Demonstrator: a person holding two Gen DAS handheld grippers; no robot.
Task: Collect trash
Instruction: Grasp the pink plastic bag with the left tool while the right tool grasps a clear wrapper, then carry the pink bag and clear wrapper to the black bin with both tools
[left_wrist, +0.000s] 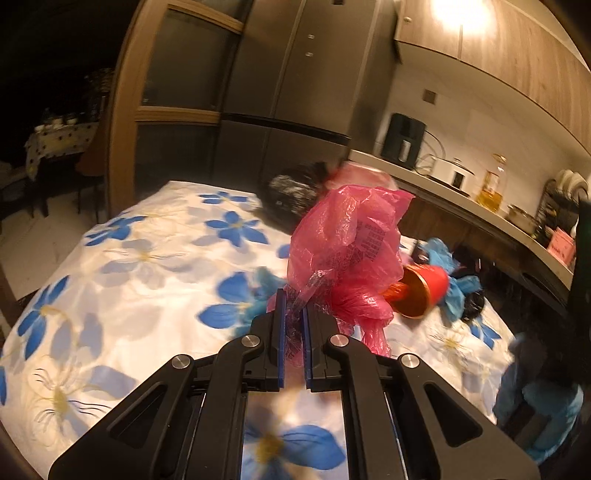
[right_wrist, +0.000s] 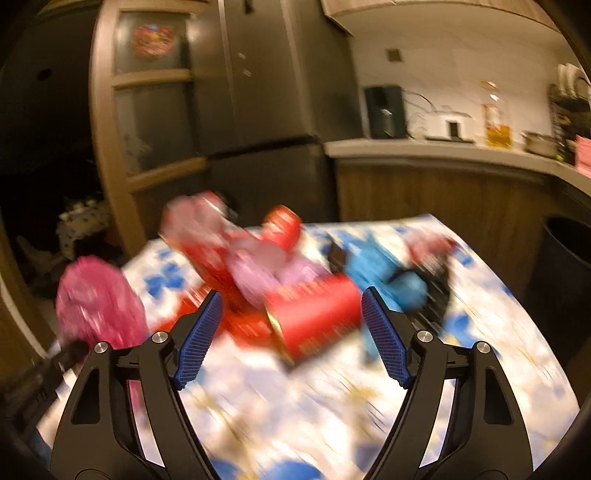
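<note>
My left gripper (left_wrist: 293, 314) is shut on a crumpled pink plastic bag (left_wrist: 347, 243) and holds it above the flowered tablecloth (left_wrist: 140, 258). The same bag shows at the left of the right wrist view (right_wrist: 98, 302). A red paper cup (left_wrist: 421, 291) lies on its side behind the bag. My right gripper (right_wrist: 291, 325) is open, its jaws wide apart, above a red cup (right_wrist: 317, 317) lying on the cloth. More red and pale pink wrappers (right_wrist: 255, 258), blue plastic (right_wrist: 384, 277) and black scraps (right_wrist: 439, 284) lie behind it; this view is blurred.
A black bag (left_wrist: 291, 192) sits at the table's far edge. A dark bin (right_wrist: 565, 280) stands right of the table. A counter (left_wrist: 480, 206) with a kettle, oil bottle and dish rack runs behind. A tall fridge (left_wrist: 295, 92) stands beyond.
</note>
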